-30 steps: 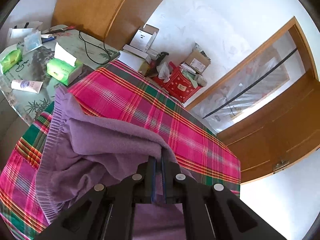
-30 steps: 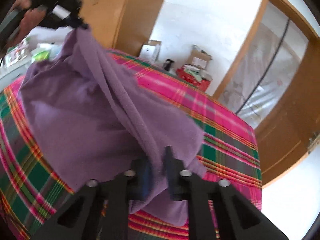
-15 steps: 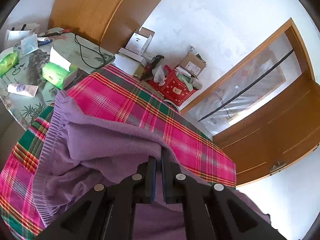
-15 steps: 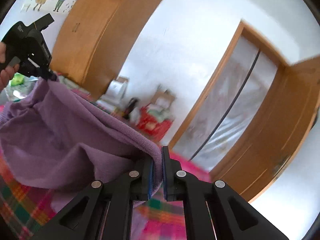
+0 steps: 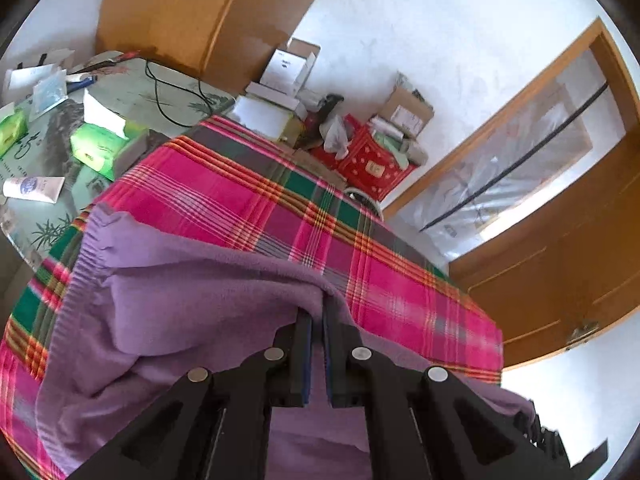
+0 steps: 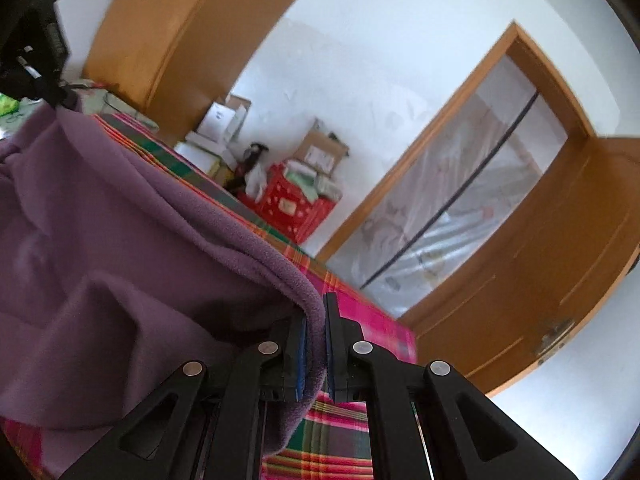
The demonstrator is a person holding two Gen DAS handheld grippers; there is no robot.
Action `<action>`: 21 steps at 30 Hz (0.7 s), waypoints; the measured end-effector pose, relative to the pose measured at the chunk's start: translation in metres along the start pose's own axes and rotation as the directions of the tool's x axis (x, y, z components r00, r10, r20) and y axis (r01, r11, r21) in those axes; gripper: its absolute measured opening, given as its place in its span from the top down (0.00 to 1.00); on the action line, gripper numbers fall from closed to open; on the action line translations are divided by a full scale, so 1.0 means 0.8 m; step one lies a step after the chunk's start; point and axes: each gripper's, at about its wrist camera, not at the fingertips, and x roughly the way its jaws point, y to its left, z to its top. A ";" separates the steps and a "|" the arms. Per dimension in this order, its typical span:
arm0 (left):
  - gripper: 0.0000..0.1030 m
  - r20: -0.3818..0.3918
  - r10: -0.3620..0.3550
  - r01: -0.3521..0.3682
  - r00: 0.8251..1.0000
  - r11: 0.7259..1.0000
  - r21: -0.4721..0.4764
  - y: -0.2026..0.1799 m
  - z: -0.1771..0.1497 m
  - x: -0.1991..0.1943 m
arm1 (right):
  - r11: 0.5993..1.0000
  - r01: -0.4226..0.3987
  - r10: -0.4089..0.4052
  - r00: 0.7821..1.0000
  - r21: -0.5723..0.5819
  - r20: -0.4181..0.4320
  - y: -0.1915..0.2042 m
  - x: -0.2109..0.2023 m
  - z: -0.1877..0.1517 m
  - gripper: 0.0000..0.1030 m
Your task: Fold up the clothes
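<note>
A purple fleece garment (image 5: 192,312) lies partly on a bed with a pink and green plaid cover (image 5: 248,200). Its ribbed hem runs along the left side. My left gripper (image 5: 316,316) is shut on a fold of the purple fleece garment, lifted above the cover. In the right wrist view the same garment (image 6: 120,248) stretches taut from the left gripper (image 6: 60,98) at the upper left down to my right gripper (image 6: 316,312), which is shut on its thick edge. The cloth hangs off the cover between the two grips.
A side table (image 5: 120,92) on the left carries green tissue packs (image 5: 100,144), a white tube (image 5: 34,188) and a black cable. Cardboard boxes (image 5: 404,112) and a red crate (image 5: 368,164) stand against the far wall. A wooden door (image 5: 580,240) and wardrobe (image 5: 180,12) border the room.
My right gripper rose and tilted up, pulling the purple edge taut off the cover. The left gripper shifted slightly, then settled a little lower over the bed, still holding its fold.
</note>
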 end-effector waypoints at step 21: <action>0.68 -0.029 -0.098 0.100 0.995 0.990 0.101 0.077 -0.035 -0.090 | 0.867 -0.279 0.365 0.920 0.414 -0.144 -0.029 0.055 -0.029 0.89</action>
